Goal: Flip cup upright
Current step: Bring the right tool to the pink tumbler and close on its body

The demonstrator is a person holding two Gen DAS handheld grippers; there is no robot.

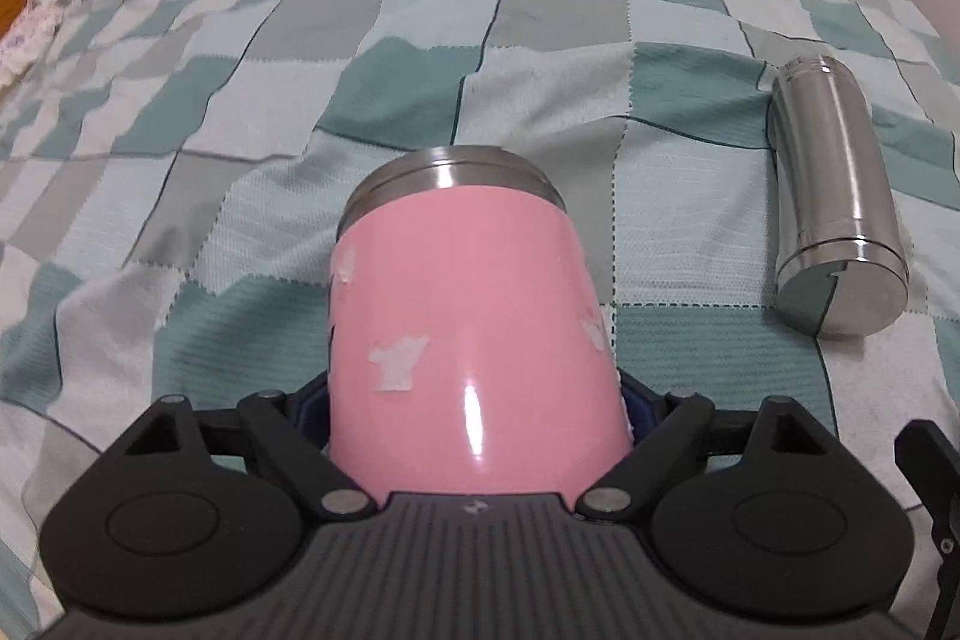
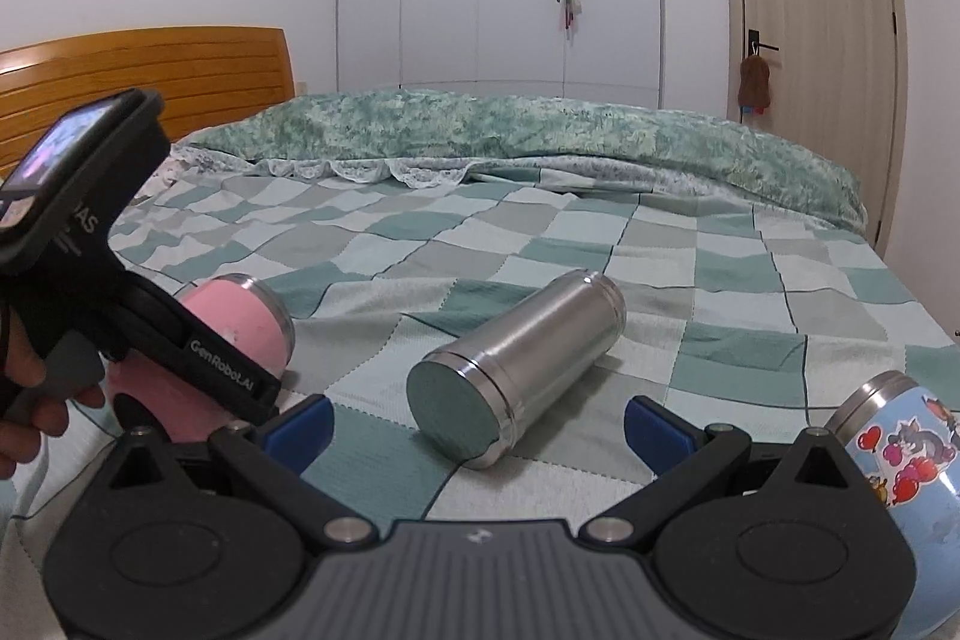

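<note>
Setting: bedroom, with a bed (image 2: 600, 244) under a green-and-grey checked cover carrying all the cups; wardrobe and door stand behind.
Left tongs (image 1: 477, 400): closed on the lower body of the pink cup (image 1: 474, 316), one blue pad at each flank; the grip looks firm.
Pink cup: lies tilted, steel rim pointing away from the left wrist camera and low over the cover; whether it touches the cover I cannot tell.
Handling: likely a stiff steel-walled tumbler, glossy and slippery, with worn patches in the coating; the plain cylinder wall, where the pads sit, seems the best hold.
Right tongs (image 2: 477, 430): spread wide and empty, hovering low over the cover.
Steel cup (image 2: 516, 370): on its side just beyond the right tongs, flat base toward them; smooth and apt to roll, so take it across the barrel.
Blue cartoon cup (image 2: 900, 460): at the right edge, tilted, near the right pad.
Far: rumpled green quilt (image 2: 540, 130), wooden headboard (image 2: 150, 70).
</note>
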